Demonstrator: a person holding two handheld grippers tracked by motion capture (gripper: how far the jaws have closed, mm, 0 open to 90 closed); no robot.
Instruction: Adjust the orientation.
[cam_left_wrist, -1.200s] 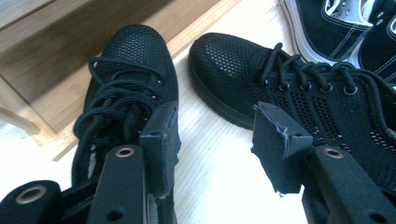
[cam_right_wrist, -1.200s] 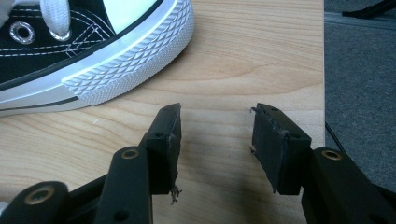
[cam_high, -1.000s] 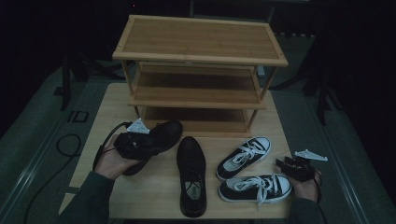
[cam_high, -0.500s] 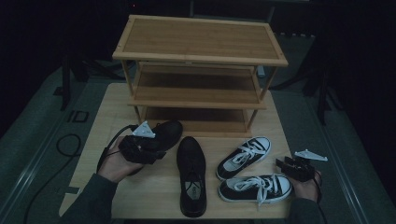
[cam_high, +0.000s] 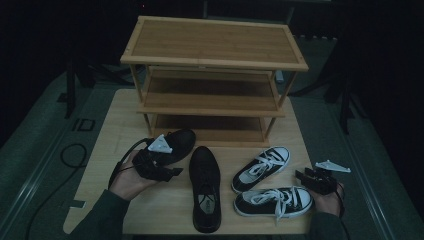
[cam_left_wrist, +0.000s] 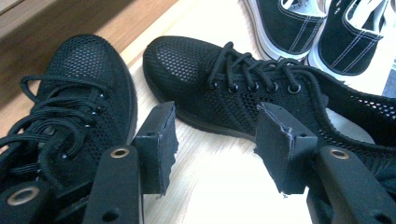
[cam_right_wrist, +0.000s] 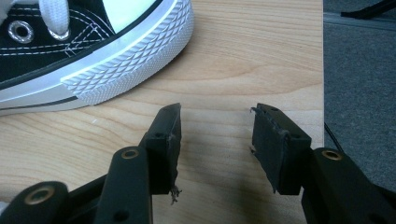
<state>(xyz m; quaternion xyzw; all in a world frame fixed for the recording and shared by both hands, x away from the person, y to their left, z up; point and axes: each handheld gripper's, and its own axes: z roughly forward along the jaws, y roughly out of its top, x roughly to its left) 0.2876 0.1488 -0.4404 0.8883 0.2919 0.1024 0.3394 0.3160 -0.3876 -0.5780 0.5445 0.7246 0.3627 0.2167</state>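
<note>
Two black mesh shoes lie on the wooden table: one (cam_high: 177, 141) by the rack's foot, the other (cam_high: 205, 187) pointing away at the middle. In the left gripper view they appear as the left shoe (cam_left_wrist: 79, 93) and the laced one (cam_left_wrist: 243, 88). My left gripper (cam_high: 172, 171) hovers low between them; its jaws have just been opening and stand open over bare wood (cam_left_wrist: 215, 140), gripping nothing. A pair of black-and-white sneakers (cam_high: 261, 167) (cam_high: 272, 201) lies to the right. My right gripper (cam_high: 301, 176) rests open beside the nearer sneaker's toe cap (cam_right_wrist: 126, 60), with bare table between its jaws (cam_right_wrist: 215, 135).
A three-tier bamboo shoe rack (cam_high: 215, 65) stands at the back of the table (cam_high: 115, 130), its shelves bare. The table's right edge (cam_right_wrist: 323, 93) drops to dark floor close to my right gripper. A black cable (cam_high: 75, 155) loops on the floor at left.
My left hand has shifted rightward toward the two black shoes. The right hand and all the shoes have stayed put.
</note>
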